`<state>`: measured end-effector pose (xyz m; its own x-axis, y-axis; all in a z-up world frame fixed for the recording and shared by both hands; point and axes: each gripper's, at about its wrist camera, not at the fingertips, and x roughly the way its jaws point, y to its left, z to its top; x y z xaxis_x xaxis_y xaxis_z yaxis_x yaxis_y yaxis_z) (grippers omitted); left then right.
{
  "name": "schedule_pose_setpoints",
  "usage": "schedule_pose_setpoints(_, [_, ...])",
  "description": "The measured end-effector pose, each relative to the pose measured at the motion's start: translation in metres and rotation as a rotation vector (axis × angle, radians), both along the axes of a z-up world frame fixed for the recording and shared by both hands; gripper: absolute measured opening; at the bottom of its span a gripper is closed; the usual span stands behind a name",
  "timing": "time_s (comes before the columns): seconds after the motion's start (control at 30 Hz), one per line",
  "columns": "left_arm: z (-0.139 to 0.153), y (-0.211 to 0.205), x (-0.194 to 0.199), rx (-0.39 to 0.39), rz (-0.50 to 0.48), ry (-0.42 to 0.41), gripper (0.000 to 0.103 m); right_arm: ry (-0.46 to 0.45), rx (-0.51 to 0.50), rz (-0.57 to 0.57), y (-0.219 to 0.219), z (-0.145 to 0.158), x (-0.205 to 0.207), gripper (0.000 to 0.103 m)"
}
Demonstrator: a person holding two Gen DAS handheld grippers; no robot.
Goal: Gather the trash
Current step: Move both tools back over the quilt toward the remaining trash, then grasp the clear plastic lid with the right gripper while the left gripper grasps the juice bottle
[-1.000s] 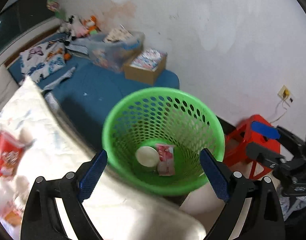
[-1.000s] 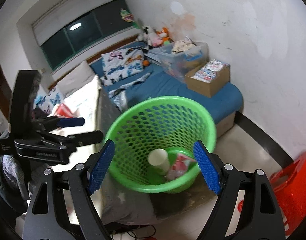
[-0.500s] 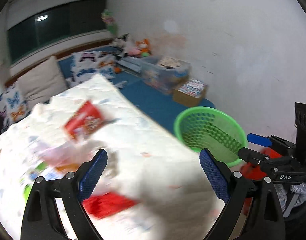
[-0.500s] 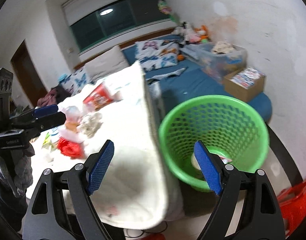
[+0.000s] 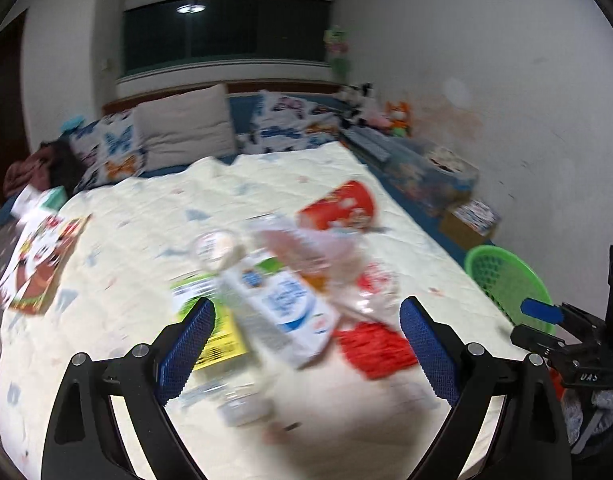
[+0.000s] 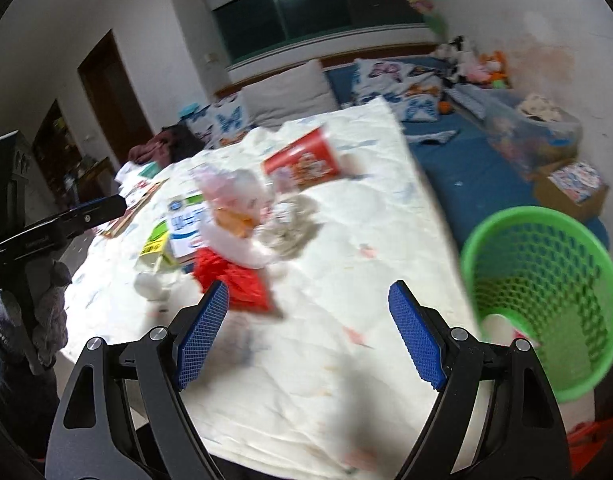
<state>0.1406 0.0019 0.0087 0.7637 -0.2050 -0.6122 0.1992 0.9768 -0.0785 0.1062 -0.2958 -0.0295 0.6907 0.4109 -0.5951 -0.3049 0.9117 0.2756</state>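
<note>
1. The left claw [image 5: 306, 344] is held wide open and empty; the right claw [image 6: 306, 336] likewise.
2. The milk carton [image 5: 278, 312] is seen just beyond the left claw, its long axis slanted across the jaws.
3. The green basket [image 6: 542, 296] is placed well right of the carton, off the bed [image 6: 346, 380].

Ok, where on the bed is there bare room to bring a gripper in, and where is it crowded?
Bare quilt lies along the near edge and toward the green basket. More shows between the red cup and the pillows. The middle is crowded: milk carton, red wrapper and yellow-green box overlap.
</note>
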Motion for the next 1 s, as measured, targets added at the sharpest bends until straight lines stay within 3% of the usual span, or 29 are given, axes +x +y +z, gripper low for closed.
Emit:
schedule_pose_setpoints(0.17, [-0.014, 0.033, -0.001, -0.014, 0.077, 0.03, 0.09, 0.033, 0.046, 0.083, 0.03, -0.002, 0.017, 0.082])
schedule_pose_setpoints(0.33, [-0.024, 0.055, -0.005, -0.025, 0.119, 0.054, 0.09, 0.121, 0.149, 0.138, 0.053, -0.009, 0.044, 0.082])
schedule_pose_setpoints(0.67, [-0.036, 0.068, -0.009, -0.053, 0.126, 0.076, 0.09, 0.26, 0.288, 0.11, 0.065, -0.026, 0.085, 0.097])
schedule_pose_setpoints(1.0, [-0.047, 0.079, -0.004, -0.077, 0.128, 0.113, 0.091, 0.406, 0.409, 0.071, 0.064, -0.049, 0.116, 0.097])
